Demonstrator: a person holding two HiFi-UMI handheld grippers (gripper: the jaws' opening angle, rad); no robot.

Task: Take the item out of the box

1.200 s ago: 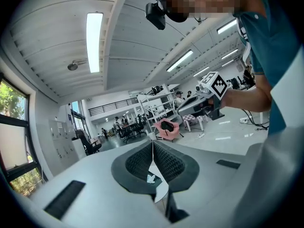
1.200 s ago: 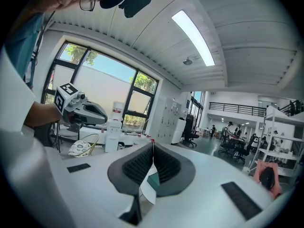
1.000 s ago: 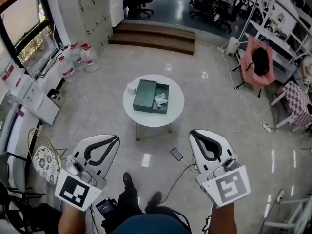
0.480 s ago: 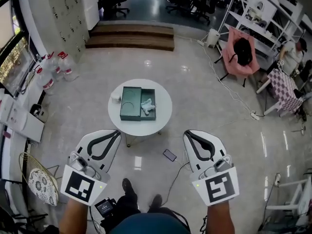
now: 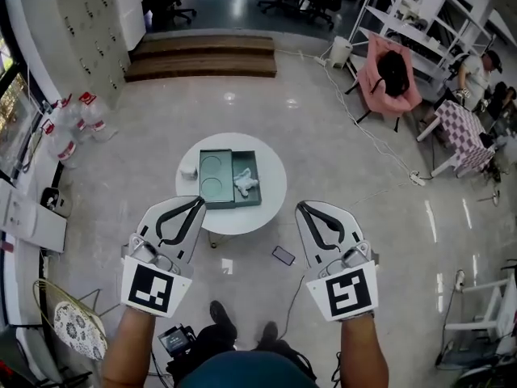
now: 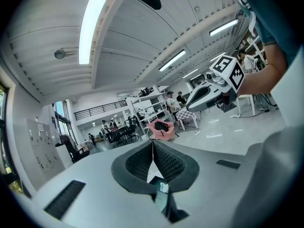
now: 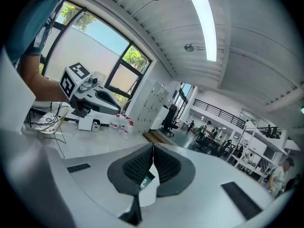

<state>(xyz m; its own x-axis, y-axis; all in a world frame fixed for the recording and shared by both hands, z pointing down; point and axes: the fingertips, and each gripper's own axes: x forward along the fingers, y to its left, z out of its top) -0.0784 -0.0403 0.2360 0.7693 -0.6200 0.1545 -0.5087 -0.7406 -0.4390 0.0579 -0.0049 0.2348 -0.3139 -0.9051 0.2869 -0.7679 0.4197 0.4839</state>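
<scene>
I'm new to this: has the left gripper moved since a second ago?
Yes. The left gripper has moved toward the round table; its tip now overlaps the table's near edge.

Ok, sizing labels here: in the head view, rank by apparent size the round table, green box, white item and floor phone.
Largest to smallest:
round table
green box
white item and phone: look alike, and the phone lies lower on the floor, so unranked.
</scene>
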